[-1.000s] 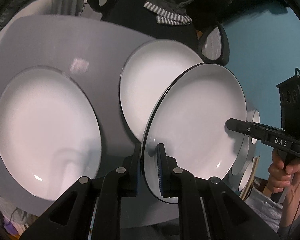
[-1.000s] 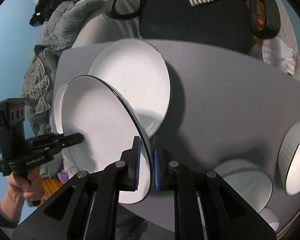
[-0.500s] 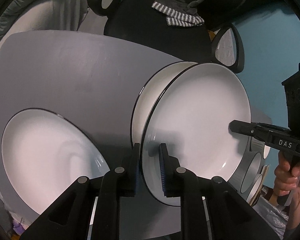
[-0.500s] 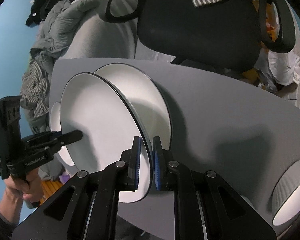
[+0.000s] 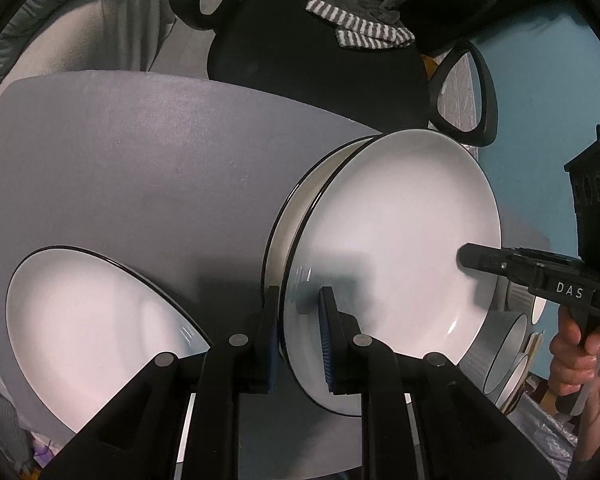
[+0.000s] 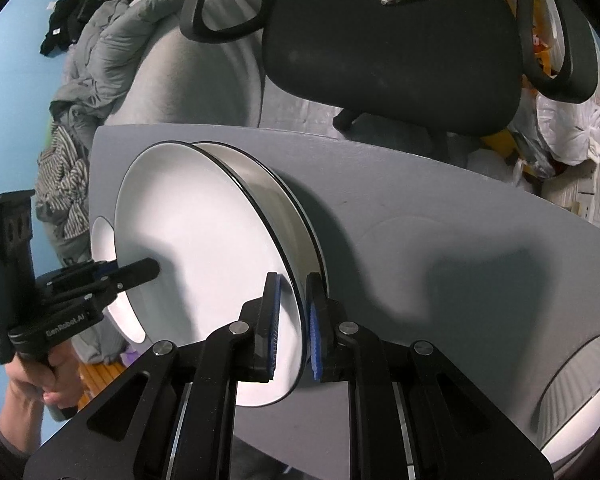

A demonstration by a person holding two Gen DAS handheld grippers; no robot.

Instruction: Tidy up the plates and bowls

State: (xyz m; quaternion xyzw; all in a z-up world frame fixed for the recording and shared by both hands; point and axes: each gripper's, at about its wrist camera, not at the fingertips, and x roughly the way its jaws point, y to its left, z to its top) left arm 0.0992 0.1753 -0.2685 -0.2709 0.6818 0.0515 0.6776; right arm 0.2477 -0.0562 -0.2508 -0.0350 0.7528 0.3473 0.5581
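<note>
While the left gripper [image 5: 300,336] and right gripper [image 6: 292,328] each pinch opposite rims of the white, black-edged ceramic plate [image 5: 396,248], it hangs nearly level directly over a matching white plate [image 6: 284,200] lying on the grey table [image 5: 140,152], needing only lowering.

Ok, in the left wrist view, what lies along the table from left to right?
Lone plate → held plate, over another plate → right gripper → bowls.
</note>
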